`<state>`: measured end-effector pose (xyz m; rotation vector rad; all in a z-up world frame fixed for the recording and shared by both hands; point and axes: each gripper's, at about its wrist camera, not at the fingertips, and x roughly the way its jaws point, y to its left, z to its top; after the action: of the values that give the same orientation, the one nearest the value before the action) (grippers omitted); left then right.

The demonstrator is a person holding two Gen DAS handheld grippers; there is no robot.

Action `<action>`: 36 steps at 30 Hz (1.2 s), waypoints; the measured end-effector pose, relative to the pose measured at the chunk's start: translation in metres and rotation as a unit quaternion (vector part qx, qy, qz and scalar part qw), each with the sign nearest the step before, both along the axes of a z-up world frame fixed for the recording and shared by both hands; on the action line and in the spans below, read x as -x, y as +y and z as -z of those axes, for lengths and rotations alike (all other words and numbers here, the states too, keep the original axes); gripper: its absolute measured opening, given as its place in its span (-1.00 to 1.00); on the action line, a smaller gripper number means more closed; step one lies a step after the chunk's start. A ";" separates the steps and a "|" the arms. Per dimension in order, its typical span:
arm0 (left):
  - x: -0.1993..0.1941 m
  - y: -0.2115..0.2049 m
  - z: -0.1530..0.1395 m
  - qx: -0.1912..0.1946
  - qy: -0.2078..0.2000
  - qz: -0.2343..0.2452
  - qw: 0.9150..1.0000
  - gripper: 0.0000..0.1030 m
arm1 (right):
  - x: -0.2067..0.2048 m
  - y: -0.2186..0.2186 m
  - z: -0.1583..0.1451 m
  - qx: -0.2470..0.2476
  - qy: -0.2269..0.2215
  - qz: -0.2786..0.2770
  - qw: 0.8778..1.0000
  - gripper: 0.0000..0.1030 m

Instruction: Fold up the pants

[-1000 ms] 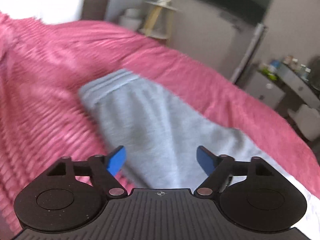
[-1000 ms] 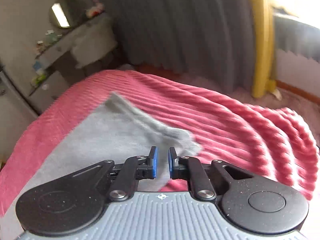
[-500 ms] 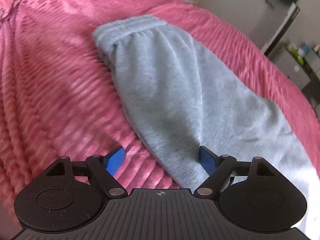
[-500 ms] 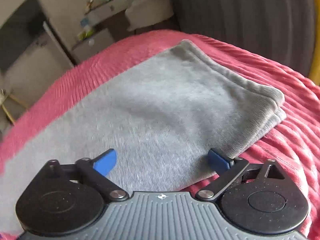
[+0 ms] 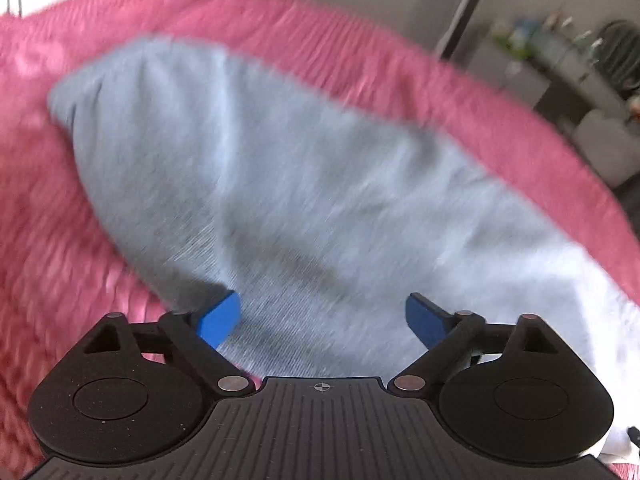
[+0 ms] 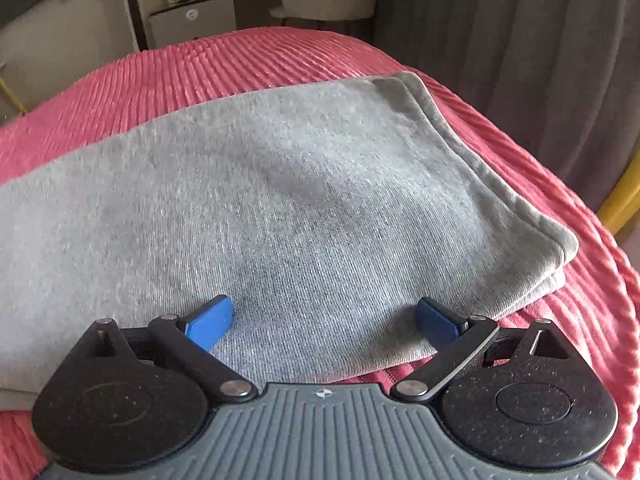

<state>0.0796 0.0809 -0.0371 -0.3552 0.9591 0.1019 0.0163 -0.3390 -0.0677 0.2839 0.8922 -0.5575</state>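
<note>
Through the left wrist camera we see the grey pants (image 5: 304,184) lying flat on a pink ribbed blanket (image 5: 52,240), stretching from the upper left down toward the lower right, with one rounded end at the far left; the whole view is smeared by motion blur, so we cannot make out seams or a waistband. Our left gripper (image 5: 323,316) has its blue fingertips (image 5: 219,317) spread wide, with nothing between them, and it hangs low over the near part of the pants (whether the tips touch the cloth, we cannot tell). Behind the bed a grey wall and a shelf with small bottles (image 5: 532,36) show, all blurred. Through the right wrist camera the picture is sharp: the pants (image 6: 280,200) lie folded lengthwise, one leg on the other, and the two stacked hems (image 6: 556,264) form a corner at the right, resting on the blanket (image 6: 224,64). Our right gripper (image 6: 325,320) is also spread wide and holds nothing; its left fingertip (image 6: 211,322) sits over the grey fabric, while the right one is close to the near edge of the pants, not far from the hem corner. A grey curtain (image 6: 520,32) hangs behind the bed on the right, and a small white cabinet (image 6: 192,24) stands at the far left.
</note>
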 end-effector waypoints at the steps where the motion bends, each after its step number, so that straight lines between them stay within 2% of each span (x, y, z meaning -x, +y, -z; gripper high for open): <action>1: -0.001 0.004 0.000 0.008 -0.004 -0.005 1.000 0.78 | -0.001 0.001 0.000 0.005 0.001 -0.004 1.000 0.89; 5: 0.002 0.008 -0.003 0.008 -0.016 -0.017 1.000 0.71 | 0.003 -0.002 0.000 0.004 -0.008 -0.015 1.000 0.89; 10: 0.026 -0.002 -0.022 -0.011 -0.056 -0.031 0.998 0.83 | 0.015 -0.006 -0.007 -0.008 -0.026 -0.013 1.000 0.89; 13: 0.037 -0.002 -0.024 0.037 -0.089 -0.027 0.995 0.86 | 0.040 -0.025 -0.016 -0.051 -0.072 0.050 0.995 0.89; 15: 0.037 -0.002 -0.018 0.071 -0.089 -0.023 0.993 0.87 | 0.069 -0.048 -0.018 -0.120 -0.130 0.113 0.978 0.89; 16: 0.034 -0.003 -0.014 0.075 -0.074 -0.021 0.994 0.87 | 0.082 -0.058 -0.016 -0.155 -0.155 0.139 0.966 0.88; 17: 0.028 -0.004 -0.009 0.072 -0.055 -0.022 0.996 0.86 | 0.096 -0.070 -0.013 -0.198 -0.184 0.166 0.948 0.84; 19: 0.022 -0.004 -0.003 0.067 -0.036 -0.033 0.997 0.86 | 0.114 -0.084 -0.004 -0.250 -0.216 0.205 0.921 0.59; 21: 0.023 0.000 -0.003 0.074 -0.043 -0.041 0.995 0.86 | 0.124 -0.094 0.006 -0.280 -0.226 0.231 0.904 0.06; 22: 0.023 0.001 -0.003 0.078 -0.045 -0.044 0.995 0.86 | 0.128 -0.097 0.011 -0.293 -0.231 0.240 0.896 -0.01; 26: 0.024 0.005 0.000 0.086 -0.042 -0.051 0.994 0.86 | 0.127 -0.105 0.020 -0.303 -0.244 0.247 0.888 -0.12; 29: 0.023 0.004 0.001 0.081 -0.039 -0.050 0.995 0.86 | 0.125 -0.117 0.024 -0.315 -0.264 0.260 0.874 -0.16; 31: 0.024 0.003 0.000 0.078 -0.038 -0.050 0.995 0.86 | 0.123 -0.121 0.028 -0.324 -0.269 0.269 0.866 -0.33; 33: 0.023 0.002 0.000 0.078 -0.037 -0.051 0.995 0.86 | 0.120 -0.125 0.035 -0.331 -0.269 0.273 0.862 -0.61; 36: 0.021 0.002 0.001 0.077 -0.035 -0.052 0.995 0.86 | 0.120 -0.127 0.040 -0.336 -0.284 0.270 0.856 -0.72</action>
<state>0.0587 0.0833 -0.0383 -0.5491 0.8815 0.1105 -0.1035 -0.4660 -0.1077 1.3037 0.3805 -0.6083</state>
